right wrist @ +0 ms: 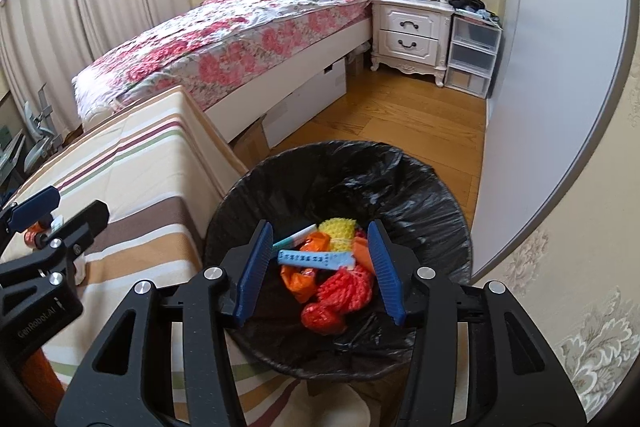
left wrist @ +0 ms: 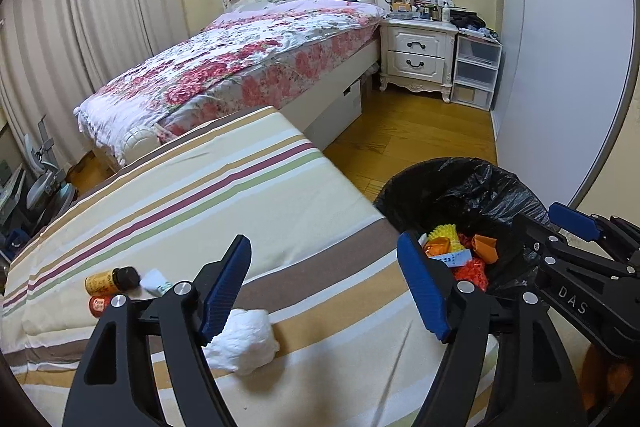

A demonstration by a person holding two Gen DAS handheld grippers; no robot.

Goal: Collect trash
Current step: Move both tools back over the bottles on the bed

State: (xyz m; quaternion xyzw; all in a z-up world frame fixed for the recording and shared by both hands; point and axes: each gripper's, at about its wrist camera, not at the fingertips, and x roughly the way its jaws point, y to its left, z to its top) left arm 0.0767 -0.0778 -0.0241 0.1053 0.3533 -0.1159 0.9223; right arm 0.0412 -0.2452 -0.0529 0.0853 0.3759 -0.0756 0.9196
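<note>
A crumpled white tissue ball (left wrist: 244, 343) lies on the striped bench cover (left wrist: 224, 195), touching or just under the left finger of my open left gripper (left wrist: 324, 275). Two small bottles (left wrist: 112, 281) and a white packet (left wrist: 154, 281) lie further left. A bin lined with a black bag (right wrist: 400, 187) stands right of the bench and holds orange, red, yellow and blue trash (right wrist: 332, 267). My right gripper (right wrist: 324, 267) is open and empty above the bin; it also shows in the left wrist view (left wrist: 576, 227). The bin also shows there (left wrist: 460, 187).
A bed with a floral cover (left wrist: 240, 67) stands behind the bench. A white nightstand (left wrist: 418, 55) and plastic drawers (left wrist: 476, 71) stand at the back wall. A grey wardrobe door (left wrist: 560, 67) is on the right. Wooden floor (right wrist: 400, 115) lies between.
</note>
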